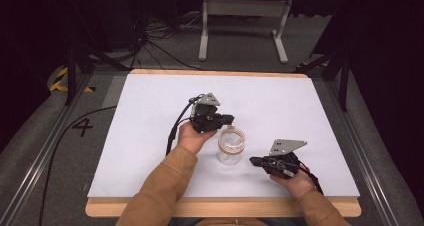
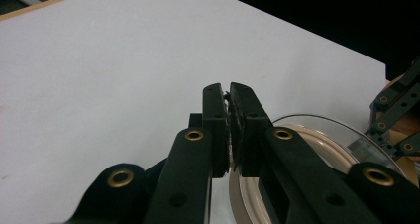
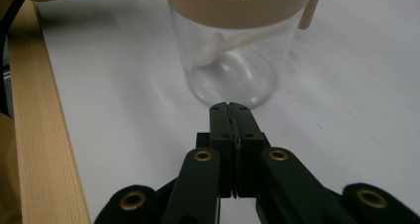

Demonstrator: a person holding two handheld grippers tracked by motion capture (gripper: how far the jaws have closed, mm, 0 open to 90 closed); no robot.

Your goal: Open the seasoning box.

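Setting: white sheet (image 1: pixel 150 136) spread over a wooden-edged table (image 1: pixel 225 207), grey carpeted floor around it, cables and a pale metal stand (image 1: pixel 243 16) beyond the far edge, darkness to either side.

Jar: a clear, round jar (image 1: pixel 231 146) with a beige rim stands upright on the sheet, near the middle and toward the person's side. In the right gripper view a pale, spoon-like piece (image 3: pixel 233 43) lies slanted inside it, and a beige tab hangs down from the rim at the right.

Left gripper: held in the person's left hand (image 1: pixel 192 137), the left gripper (image 1: pixel 230 120) sits just beside the jar's far-left rim, its tips pointing toward the rim. In its own view the jaws are pressed together with only a hairline gap and nothing between them, and the jar's rim lies just below and to the right of them. Whether the tips touch the rim cannot be told.

Right gripper: held in the person's right hand (image 1: pixel 295 181), the right gripper (image 1: pixel 254 161) lies low over the sheet to the right of the jar, pointing at its base. Its jaws are closed flat against each other and grip nothing; their tips sit near the jar's foot, apart from it.

Person: tan sleeves (image 1: pixel 160 191) reach in from the near edge.
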